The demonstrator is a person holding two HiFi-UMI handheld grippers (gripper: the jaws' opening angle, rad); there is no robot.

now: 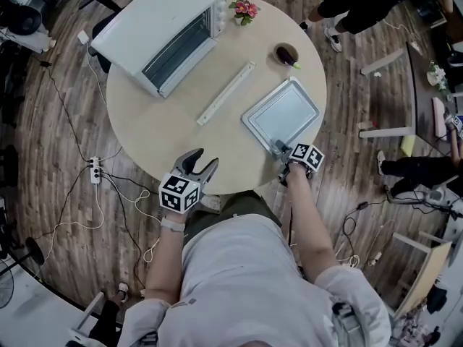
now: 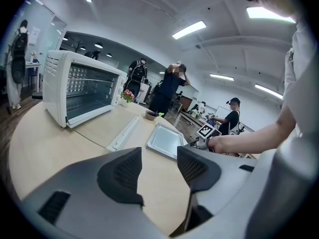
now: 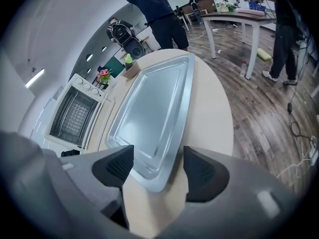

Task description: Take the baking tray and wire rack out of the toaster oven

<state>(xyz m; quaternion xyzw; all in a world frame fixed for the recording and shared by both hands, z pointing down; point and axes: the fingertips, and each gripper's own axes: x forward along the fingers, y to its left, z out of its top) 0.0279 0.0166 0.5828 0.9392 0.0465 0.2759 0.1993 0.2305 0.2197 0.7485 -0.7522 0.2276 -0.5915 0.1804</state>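
The silver baking tray [image 1: 282, 110] lies flat on the round table [image 1: 166, 136], at its right side. My right gripper [image 1: 281, 149] is at the tray's near corner. In the right gripper view that corner of the tray [image 3: 149, 113] lies between the jaws of the right gripper [image 3: 158, 166], which stand open and clear of it. My left gripper [image 1: 199, 163] hovers open and holds nothing at the table's front edge. The white toaster oven [image 1: 163, 31] stands at the far left with its door down. A grid like a wire rack [image 3: 75, 114] shows inside it.
A long white bar [image 1: 226, 92] lies between the oven and the tray. A small flower pot [image 1: 244, 9] and a dark bowl [image 1: 286, 53] sit at the table's far edge. Cables and a power strip [image 1: 94, 170] lie on the floor at left. People stand beyond the table.
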